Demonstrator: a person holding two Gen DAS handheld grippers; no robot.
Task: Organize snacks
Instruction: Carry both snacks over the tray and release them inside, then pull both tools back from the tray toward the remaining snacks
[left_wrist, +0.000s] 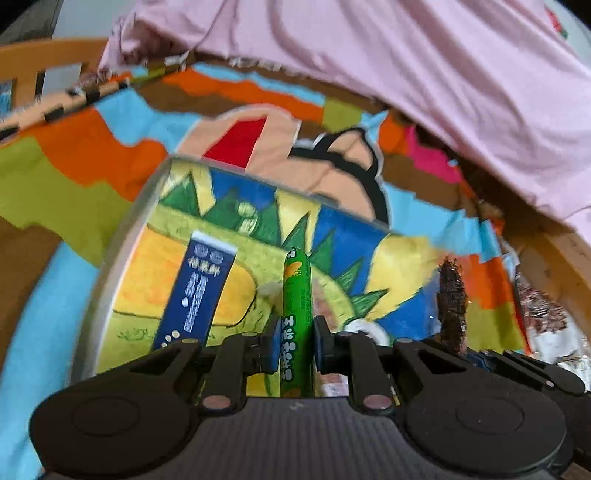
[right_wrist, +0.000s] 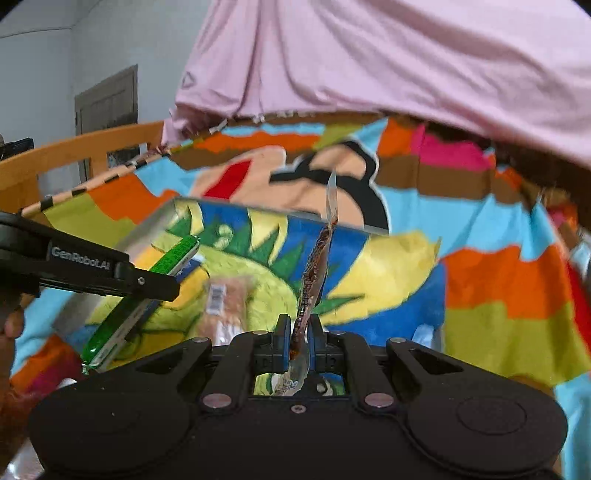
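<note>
Nearest the lens in the left wrist view, the left gripper (left_wrist: 294, 345) has its blue pads clamped on a green sausage stick (left_wrist: 296, 306), which points forward over a clear plastic bin (left_wrist: 122, 243). Inside the bin, to the left, a dark blue sachet (left_wrist: 197, 291) lies flat on the bottom. Further right, a brown snack packet (left_wrist: 452, 306) stands upright in the right gripper, just beside the bin's right edge.

Risk, left side: the sausage stick is smooth and round, gripped low on its length, so it may pivot or slide out if tipped (motion blur suggests the frame is not steady). Released from this height it could roll against the sachet rather than settle neatly.

Right wrist view, left to right: the left gripper (right_wrist: 147, 291) appears from the side with the green stick (right_wrist: 144, 295) angled across its jaws, a pale wrapped snack (right_wrist: 225, 302) lies in the bin (right_wrist: 155, 225), then the right gripper (right_wrist: 298, 343) is pinched on the thin brown packet (right_wrist: 316, 269). Risk here: the packet is limp and held by its lower end, so its top may fold and catch the bin's far wall.

Only the right view shows the pale wrapped snack clearly; only the left view shows the blue sachet. Both show a cartoon-print cloth (right_wrist: 498, 280) beneath.
</note>
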